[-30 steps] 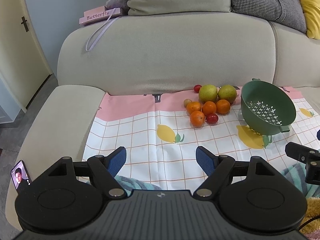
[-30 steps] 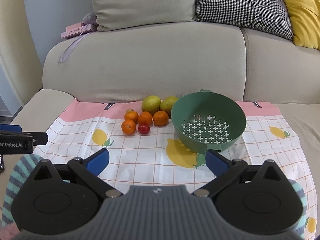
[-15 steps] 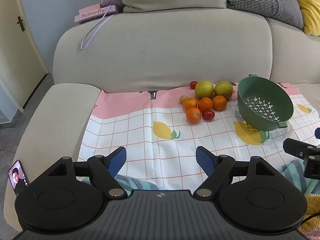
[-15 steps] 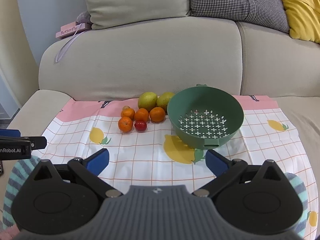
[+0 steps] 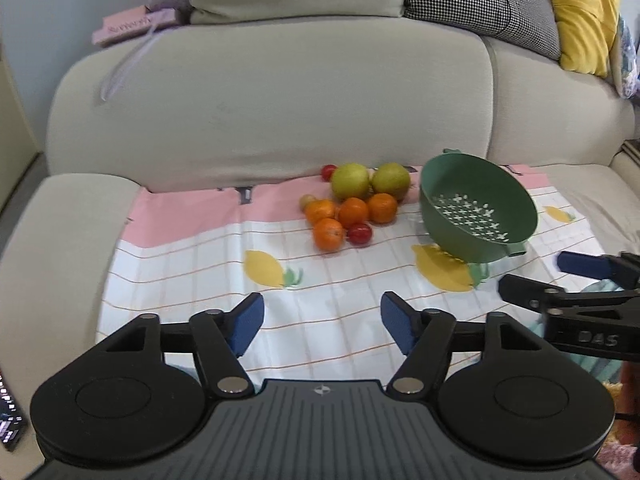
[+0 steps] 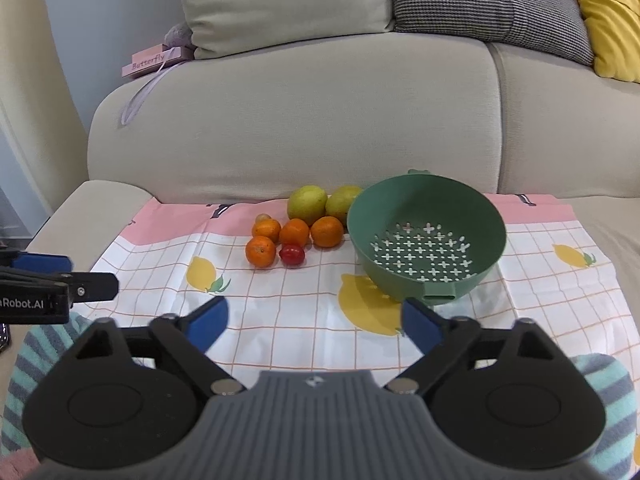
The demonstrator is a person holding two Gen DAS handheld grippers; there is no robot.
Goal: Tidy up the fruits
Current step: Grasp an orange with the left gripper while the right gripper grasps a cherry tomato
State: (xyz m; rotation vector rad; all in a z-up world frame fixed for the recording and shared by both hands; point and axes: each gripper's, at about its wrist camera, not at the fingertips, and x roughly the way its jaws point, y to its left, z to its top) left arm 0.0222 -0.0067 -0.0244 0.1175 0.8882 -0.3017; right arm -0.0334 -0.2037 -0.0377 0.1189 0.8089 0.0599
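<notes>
Blue-padded jaws of the left gripper (image 5: 322, 320) and the right gripper (image 6: 314, 322) are closing with nothing between them, both poised over the checked lemon-print cloth (image 6: 304, 300) on the sofa (image 6: 300, 120). Well beyond the jaws lies the fruit: four oranges (image 6: 295, 233), two yellow-green fruits (image 6: 307, 202) and a red one (image 6: 292, 254). Just right of the pile, the green colander (image 6: 426, 240) sits tilted.

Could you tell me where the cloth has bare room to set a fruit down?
The checked cloth is bare between the fruit pile and the grippers, left of the green colander. It is crowded at the back, where fruits sit tight together beside the colander.
</notes>
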